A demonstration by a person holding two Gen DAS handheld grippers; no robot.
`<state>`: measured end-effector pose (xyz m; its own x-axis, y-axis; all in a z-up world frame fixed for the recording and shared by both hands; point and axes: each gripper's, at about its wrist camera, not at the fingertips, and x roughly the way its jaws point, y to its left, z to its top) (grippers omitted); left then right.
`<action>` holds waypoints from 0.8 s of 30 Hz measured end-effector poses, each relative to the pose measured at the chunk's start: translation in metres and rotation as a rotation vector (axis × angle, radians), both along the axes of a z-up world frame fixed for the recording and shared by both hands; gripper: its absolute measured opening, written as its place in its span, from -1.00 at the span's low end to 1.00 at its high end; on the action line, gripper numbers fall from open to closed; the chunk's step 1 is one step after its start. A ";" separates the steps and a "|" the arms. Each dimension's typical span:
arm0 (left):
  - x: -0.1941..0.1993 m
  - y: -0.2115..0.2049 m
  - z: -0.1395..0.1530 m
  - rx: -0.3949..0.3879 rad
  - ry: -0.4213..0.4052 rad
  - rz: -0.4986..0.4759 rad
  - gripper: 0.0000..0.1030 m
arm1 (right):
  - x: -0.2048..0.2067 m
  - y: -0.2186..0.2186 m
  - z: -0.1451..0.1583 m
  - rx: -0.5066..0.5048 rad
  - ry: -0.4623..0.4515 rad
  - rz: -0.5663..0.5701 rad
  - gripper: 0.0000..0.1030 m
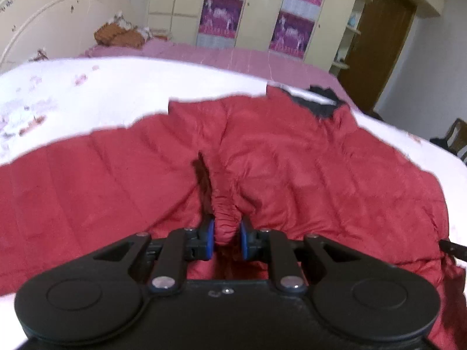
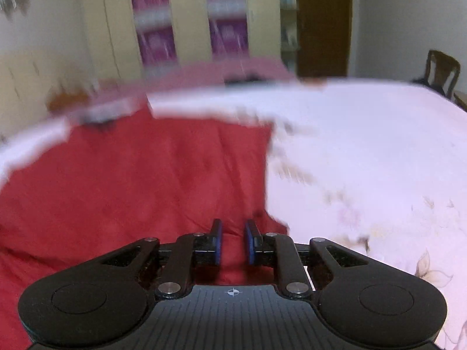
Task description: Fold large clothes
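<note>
A: What's the worry from here?

B: The left gripper [image 1: 227, 234] has only a thin bunched ridge of the red quilted puffer jacket [image 1: 292, 163] pinched between its blue pads [image 1: 210, 233]. That fabric looks slick, so I'd guess a quick pull lets the ridge slide out and the fold collapses.

A: And the other side?

B: The right gripper [image 2: 233, 240] has its fingers slightly apart. Red cloth shows in the gap, but I see no fold caught there; with the blur, I can't tell if they touch it. If only the left lifts, the jacket may drag crooked across the white floral bedsheet [image 2: 364, 145].

A: Where does the jacket lie?

B: Spread flat on the bed. In the left view it runs from the fingers toward 12 o'clock, its dark collar [image 1: 321, 102] at about 1 o'clock. In the right view it fills 9 through 12 o'clock, its edge passing just at 1 o'clock of the fingertips
</note>
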<state>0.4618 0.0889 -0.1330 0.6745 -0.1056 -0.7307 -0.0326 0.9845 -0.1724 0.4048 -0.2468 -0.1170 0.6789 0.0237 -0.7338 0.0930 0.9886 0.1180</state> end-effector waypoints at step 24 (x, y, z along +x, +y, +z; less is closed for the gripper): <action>0.053 -0.037 0.010 0.087 -0.109 -0.107 0.02 | 0.069 -0.020 0.024 -0.007 -0.161 0.043 -0.68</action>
<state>0.5147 0.0517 -0.1229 0.7383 -0.1205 -0.6636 0.0871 0.9927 -0.0833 0.4735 -0.2673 -0.0931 0.7862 0.0503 -0.6159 0.0315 0.9921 0.1212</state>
